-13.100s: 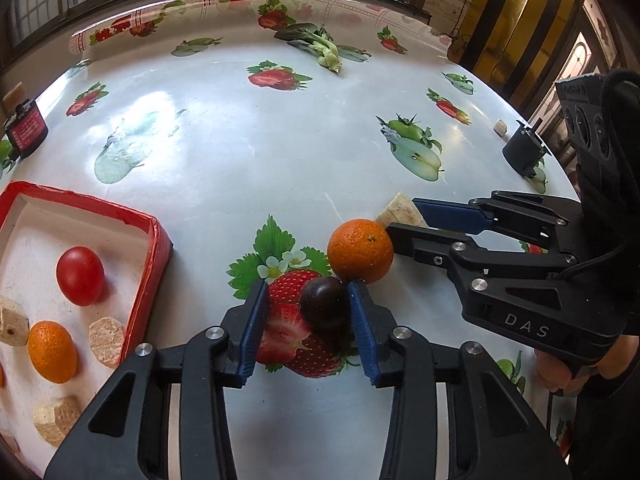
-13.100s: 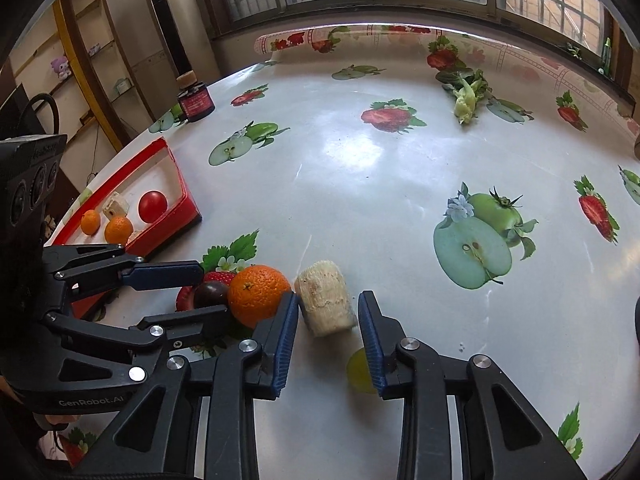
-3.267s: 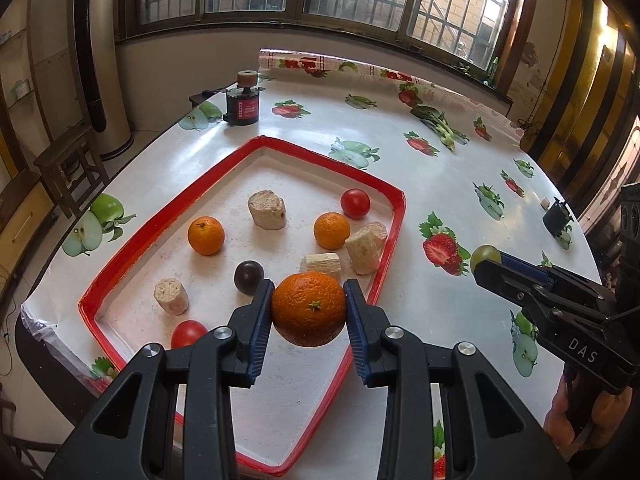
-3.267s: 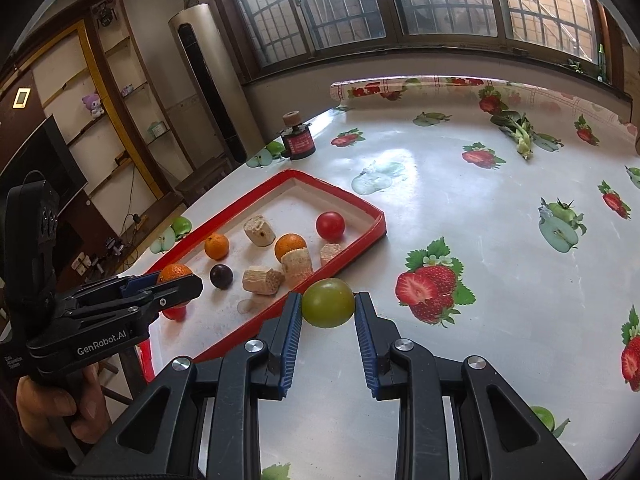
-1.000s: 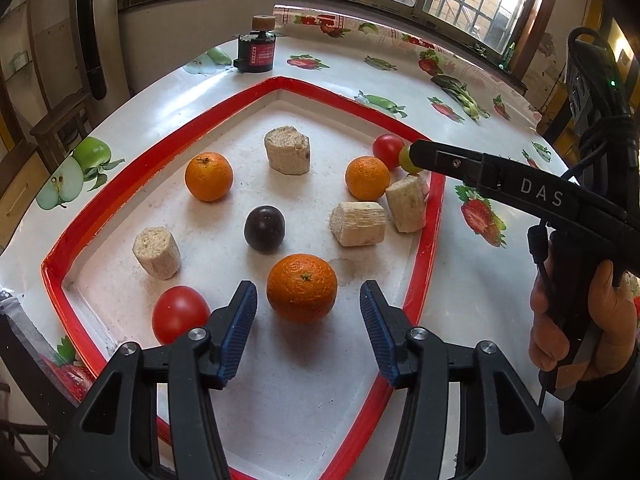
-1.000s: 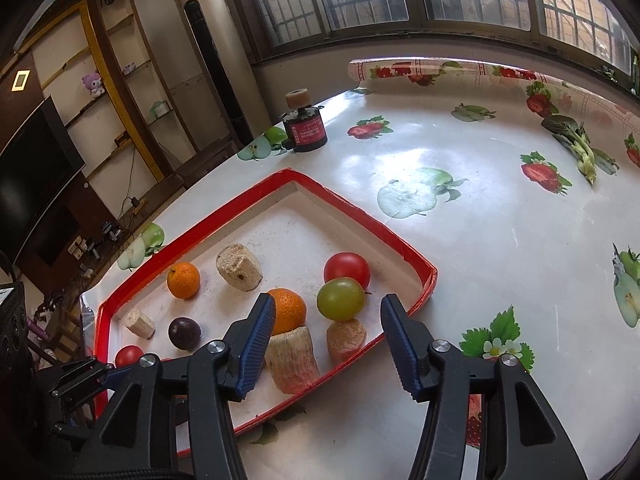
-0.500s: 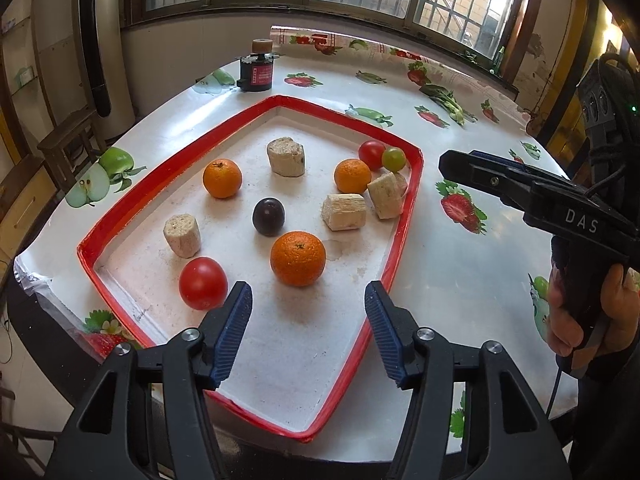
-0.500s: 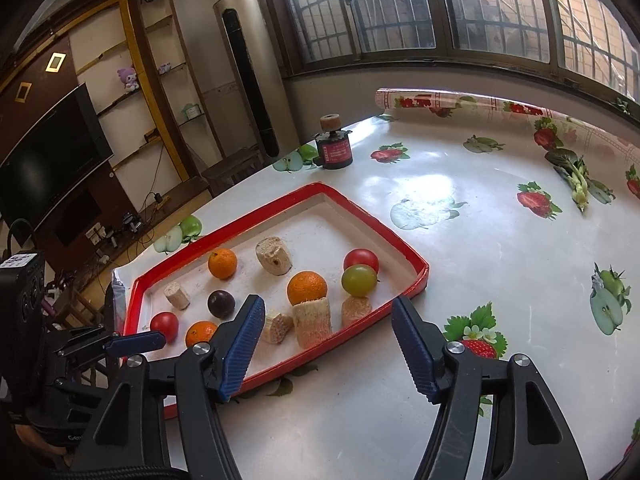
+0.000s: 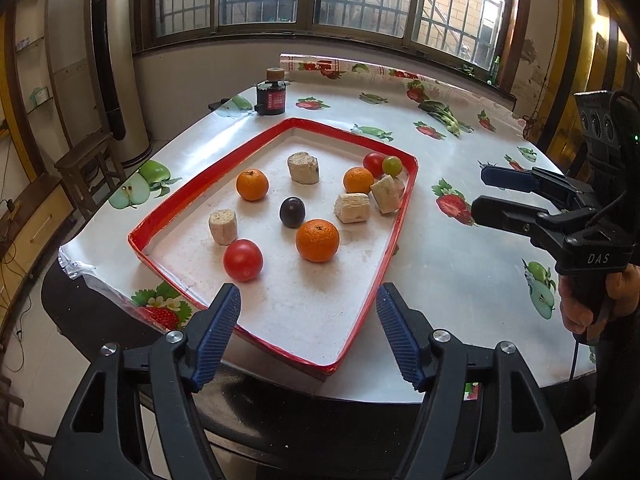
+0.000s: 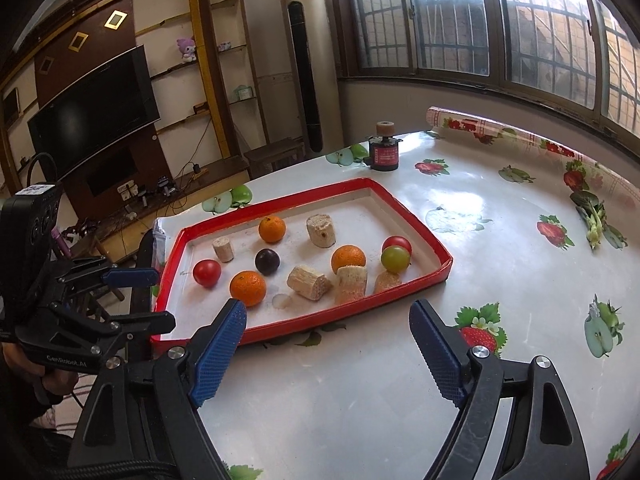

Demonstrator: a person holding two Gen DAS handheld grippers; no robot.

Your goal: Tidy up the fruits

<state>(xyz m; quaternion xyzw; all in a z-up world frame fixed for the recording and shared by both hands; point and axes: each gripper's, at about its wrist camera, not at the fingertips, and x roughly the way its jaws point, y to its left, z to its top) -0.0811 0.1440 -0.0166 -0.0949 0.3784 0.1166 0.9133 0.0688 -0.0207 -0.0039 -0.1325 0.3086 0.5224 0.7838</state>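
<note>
Both grippers, left [image 9: 308, 334] and right [image 10: 328, 350], have just opened, ribbed blue fingers [image 9: 216, 336] apart, empty; beyond them, round glossy fruits [image 9: 318, 240] in a red tray [image 9: 400, 224].

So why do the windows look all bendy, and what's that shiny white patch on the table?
Left wrist view: the fisheye lens bows the window frames and darkens the corners. Right wrist view: daylight from the windows glares off the glossy tablecloth, whitening it beside the red tray; the fruit stays sharp.
</note>
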